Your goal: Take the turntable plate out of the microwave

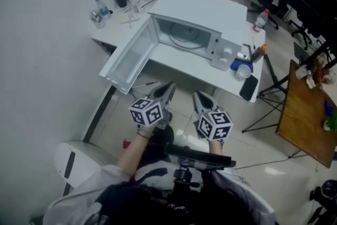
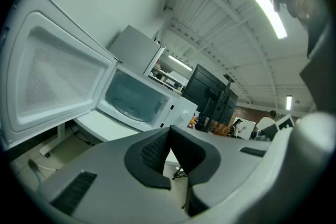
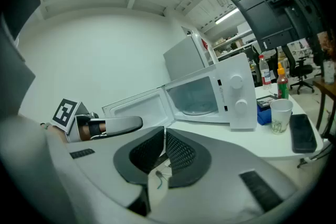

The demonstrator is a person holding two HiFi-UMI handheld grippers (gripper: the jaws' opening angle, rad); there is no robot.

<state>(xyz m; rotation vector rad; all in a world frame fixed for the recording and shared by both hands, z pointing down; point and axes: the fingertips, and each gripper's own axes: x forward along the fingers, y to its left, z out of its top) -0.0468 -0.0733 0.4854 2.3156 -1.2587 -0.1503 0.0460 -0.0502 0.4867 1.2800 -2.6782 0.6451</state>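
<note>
Left hand-held gripper [image 1: 167,88]: clenched, empty.
Right hand-held gripper [image 1: 199,96]: clenched, empty.
Approach: I'd open first, then pinch turntable plate [image 1: 184,37] rim, level.

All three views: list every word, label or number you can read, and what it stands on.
No text is legible.
Microwave panel: marks beside the knobs too small.
Paper cup: print blurred.
Bottle label: blurred.
Marker cubes: square patterns, no letters.
</note>
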